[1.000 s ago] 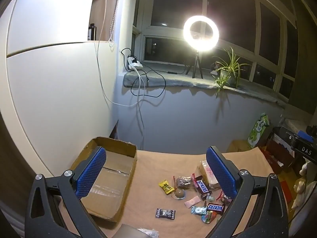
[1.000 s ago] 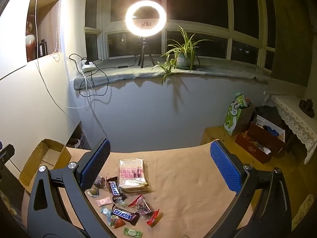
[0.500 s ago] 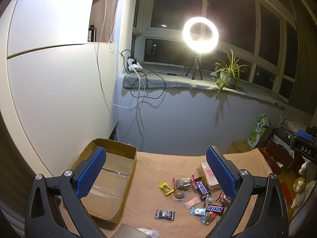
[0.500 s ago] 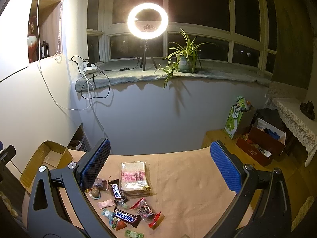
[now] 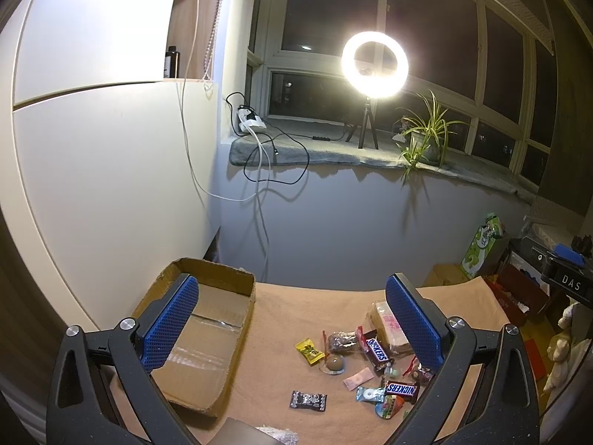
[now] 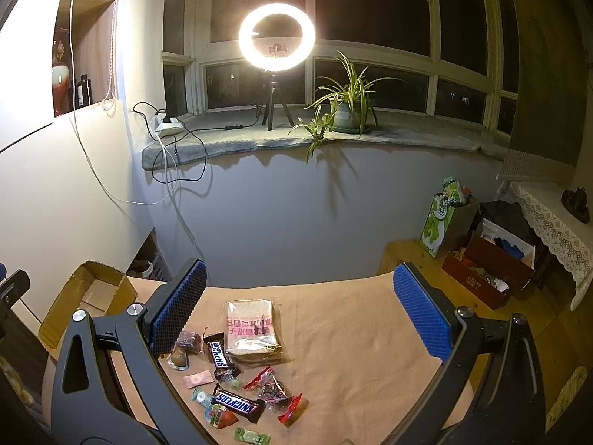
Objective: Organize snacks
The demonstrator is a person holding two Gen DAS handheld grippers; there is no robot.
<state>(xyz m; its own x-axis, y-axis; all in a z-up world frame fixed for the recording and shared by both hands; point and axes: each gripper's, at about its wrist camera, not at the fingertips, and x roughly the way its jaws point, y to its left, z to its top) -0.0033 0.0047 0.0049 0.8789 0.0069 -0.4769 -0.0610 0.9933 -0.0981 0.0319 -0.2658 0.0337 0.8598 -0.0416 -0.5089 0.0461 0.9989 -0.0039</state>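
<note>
Several wrapped snacks lie on a tan cloth-covered table [image 6: 352, 352]: two Snickers bars [image 6: 237, 404] [image 5: 377, 348], a flat clear packet with pink print [image 6: 252, 328], a yellow candy [image 5: 309, 350], a black wrapped candy [image 5: 308, 399] and small sweets. An open cardboard box [image 5: 207, 337], with nothing in it, stands at the table's left; it also shows in the right wrist view [image 6: 89, 296]. My left gripper [image 5: 292, 322] is open and empty, held above the table between box and snacks. My right gripper [image 6: 300, 315] is open and empty above the snack pile.
A ring light [image 6: 276, 35] on a tripod and a potted plant [image 6: 346, 107] stand on the windowsill behind the table. Cables hang down the wall. Boxes and bags [image 6: 481, 252] sit on the floor at right. A white cabinet [image 5: 92, 185] is at left.
Both views have tilted slightly, so the table and snacks sit a little lower in frame. Both grippers stay open; nothing on the table has moved.
</note>
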